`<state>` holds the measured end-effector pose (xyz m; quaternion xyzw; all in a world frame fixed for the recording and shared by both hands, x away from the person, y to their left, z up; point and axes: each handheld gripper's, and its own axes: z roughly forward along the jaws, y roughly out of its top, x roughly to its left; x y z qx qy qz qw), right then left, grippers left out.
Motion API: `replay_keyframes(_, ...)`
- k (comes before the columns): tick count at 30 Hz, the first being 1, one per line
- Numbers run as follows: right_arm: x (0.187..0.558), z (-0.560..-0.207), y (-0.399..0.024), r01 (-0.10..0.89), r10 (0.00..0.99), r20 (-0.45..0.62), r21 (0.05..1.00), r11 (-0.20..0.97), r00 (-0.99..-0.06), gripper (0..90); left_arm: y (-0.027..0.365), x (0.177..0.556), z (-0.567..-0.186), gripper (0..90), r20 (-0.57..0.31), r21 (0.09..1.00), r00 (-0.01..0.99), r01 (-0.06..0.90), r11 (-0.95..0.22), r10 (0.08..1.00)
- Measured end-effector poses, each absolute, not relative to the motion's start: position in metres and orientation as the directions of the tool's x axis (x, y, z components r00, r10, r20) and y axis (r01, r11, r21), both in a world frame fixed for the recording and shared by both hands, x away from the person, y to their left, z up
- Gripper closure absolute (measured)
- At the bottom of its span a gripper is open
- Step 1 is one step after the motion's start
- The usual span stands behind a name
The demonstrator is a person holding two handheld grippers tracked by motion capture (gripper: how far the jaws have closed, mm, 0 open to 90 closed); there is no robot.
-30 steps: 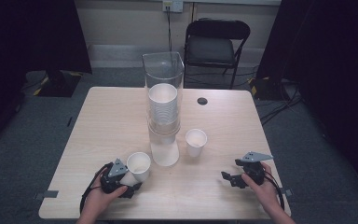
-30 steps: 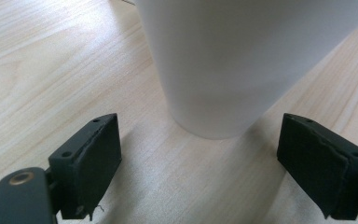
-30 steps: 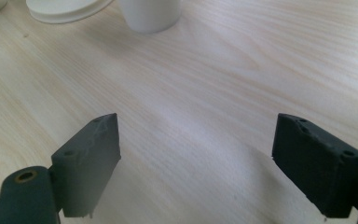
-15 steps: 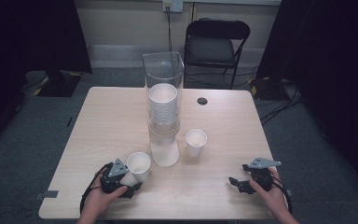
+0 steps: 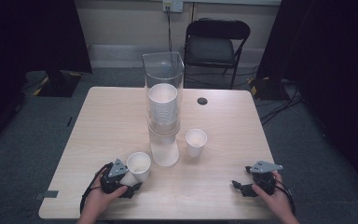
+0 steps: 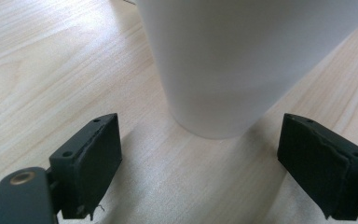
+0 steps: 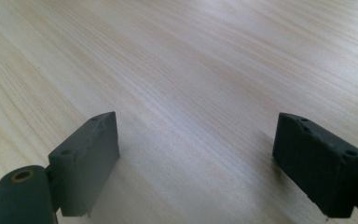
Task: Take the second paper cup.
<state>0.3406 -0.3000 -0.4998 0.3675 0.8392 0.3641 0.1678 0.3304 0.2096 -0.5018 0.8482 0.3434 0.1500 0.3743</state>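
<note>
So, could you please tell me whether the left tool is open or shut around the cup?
Open. The left tool has its jaws spread wide, and the white cup stands upright just ahead of them, touched by neither.

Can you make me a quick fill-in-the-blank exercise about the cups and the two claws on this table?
1. The left claw sits by a white paper cup, its jaws ____ and not touching it.
2. The right claw has only bare ____ between its jaws.
3. A stack of cups stands inside a clear ____.
4. The lone cup right of the dispenser stands ____.

Missing words: open; table; dispenser; upright
</note>
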Motion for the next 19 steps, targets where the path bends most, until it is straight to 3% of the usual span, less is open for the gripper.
replay_keyframes(19, 0.3362, -0.4996, -0.3087, 0.487, 0.728, -0.011, 0.736, 0.470, -0.686, 14.5, 0.2096, 0.3304, -0.5017, 13.1, -0.005, 0.737, 0.719, 0.472, -0.484, 0.695)
